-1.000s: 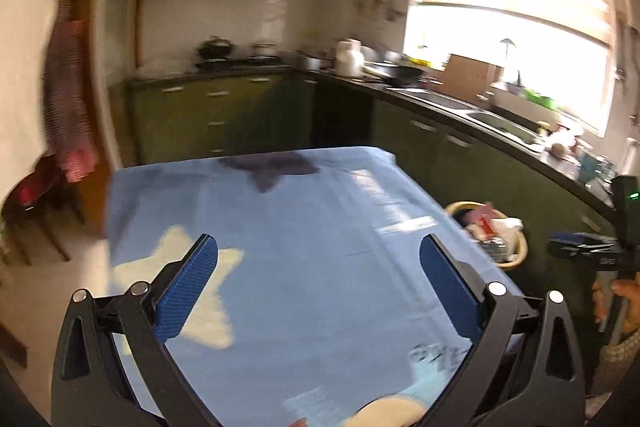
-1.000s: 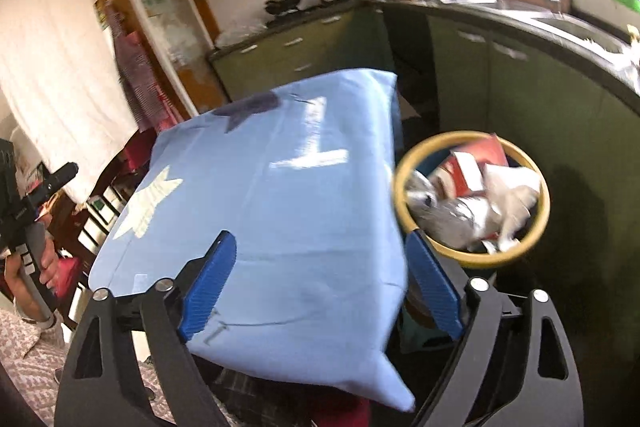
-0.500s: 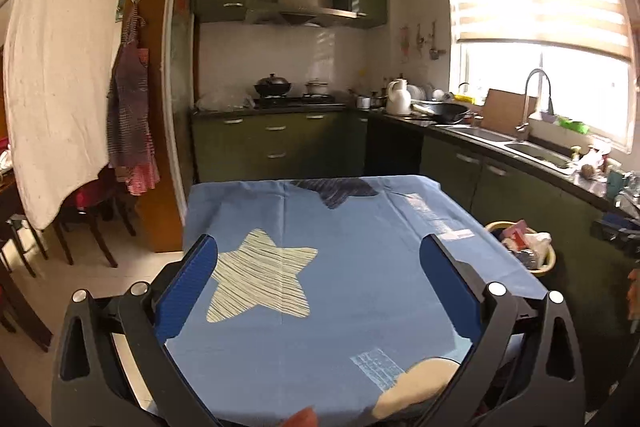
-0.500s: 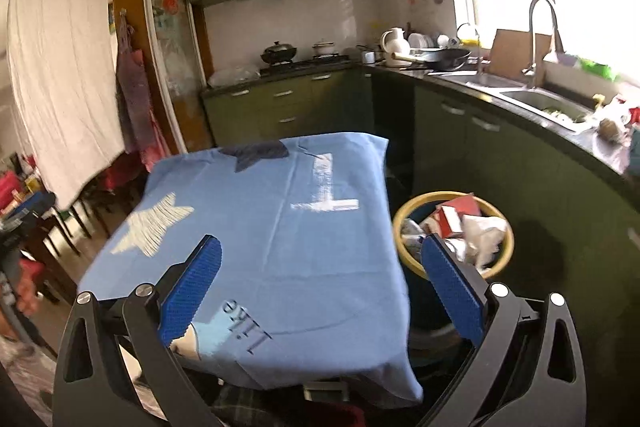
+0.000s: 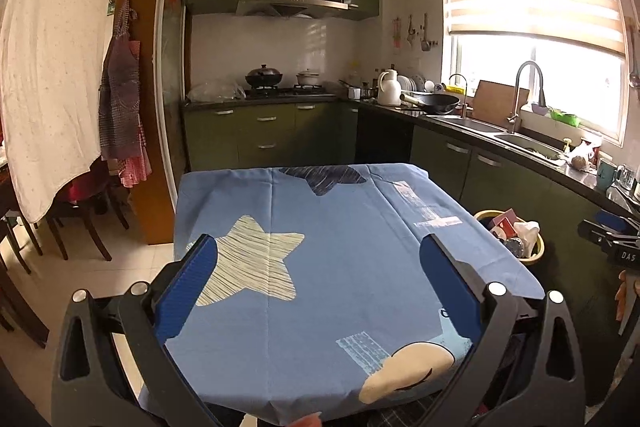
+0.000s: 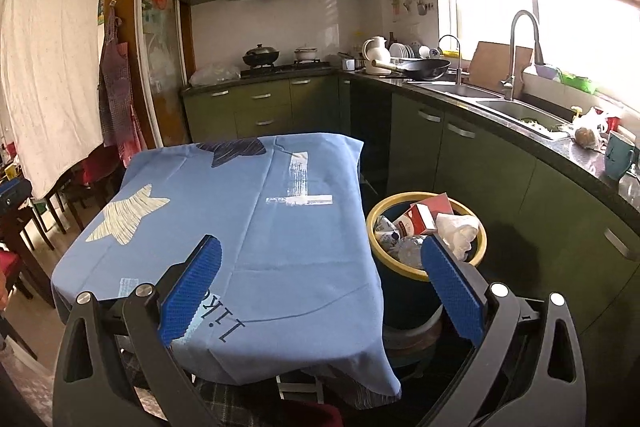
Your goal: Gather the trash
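A yellow-rimmed trash bin (image 6: 427, 269) stands on the floor right of the table, filled with a red carton (image 6: 420, 217), white crumpled paper (image 6: 458, 233) and plastic. It also shows in the left wrist view (image 5: 536, 255). The table (image 5: 340, 259) has a blue cloth with star prints and no loose trash on it. My left gripper (image 5: 318, 261) is open and empty above the table's near end. My right gripper (image 6: 320, 259) is open and empty, above the table's near right corner beside the bin. The right gripper also shows in the left wrist view (image 5: 612, 233).
Green kitchen cabinets and a dark counter (image 6: 520, 135) with sink, wok and cups run along the back and right. Dark wooden chairs (image 5: 80, 211) stand at the left. A white sheet (image 5: 52, 67) and an apron hang on the left wall.
Both grippers have tilted up and drawn back from the table, so more of the kitchen shows. Both stay open and empty.
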Demonstrator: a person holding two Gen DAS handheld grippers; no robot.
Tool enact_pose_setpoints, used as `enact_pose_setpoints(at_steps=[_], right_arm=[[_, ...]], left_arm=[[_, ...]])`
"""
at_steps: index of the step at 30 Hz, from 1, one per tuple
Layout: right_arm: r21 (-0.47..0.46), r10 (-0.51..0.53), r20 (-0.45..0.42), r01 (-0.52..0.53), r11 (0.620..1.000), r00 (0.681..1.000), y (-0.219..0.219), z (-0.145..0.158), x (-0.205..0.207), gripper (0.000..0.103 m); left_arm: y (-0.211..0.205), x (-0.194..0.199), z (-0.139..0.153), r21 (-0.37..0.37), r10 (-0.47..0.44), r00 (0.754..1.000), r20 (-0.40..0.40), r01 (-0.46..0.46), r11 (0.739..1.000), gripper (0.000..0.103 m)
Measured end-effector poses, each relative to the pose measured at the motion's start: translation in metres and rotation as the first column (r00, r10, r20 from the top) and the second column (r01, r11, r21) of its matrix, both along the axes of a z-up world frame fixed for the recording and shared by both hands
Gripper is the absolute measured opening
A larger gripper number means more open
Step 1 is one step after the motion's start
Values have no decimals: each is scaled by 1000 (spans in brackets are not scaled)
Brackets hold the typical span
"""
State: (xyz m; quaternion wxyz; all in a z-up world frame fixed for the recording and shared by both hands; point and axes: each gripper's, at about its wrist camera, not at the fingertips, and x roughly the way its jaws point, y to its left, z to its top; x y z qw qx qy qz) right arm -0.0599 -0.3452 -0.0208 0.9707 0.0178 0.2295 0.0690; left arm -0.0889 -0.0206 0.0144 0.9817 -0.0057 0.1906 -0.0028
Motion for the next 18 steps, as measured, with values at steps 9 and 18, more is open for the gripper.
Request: enact_pose_setpoints(at_steps=[9, 18], right_arm=[[-1, 4, -2, -4, 1000, 1000, -1, -1, 1, 98], [0, 4, 2, -4, 1000, 1000, -2, -2, 1, 98]], left_arm=[[3, 5, -5, -16, -4, 1000, -21, 4, 1000, 96], [-2, 6, -7, -4, -14, 1000, -27, 14, 1000, 96]])
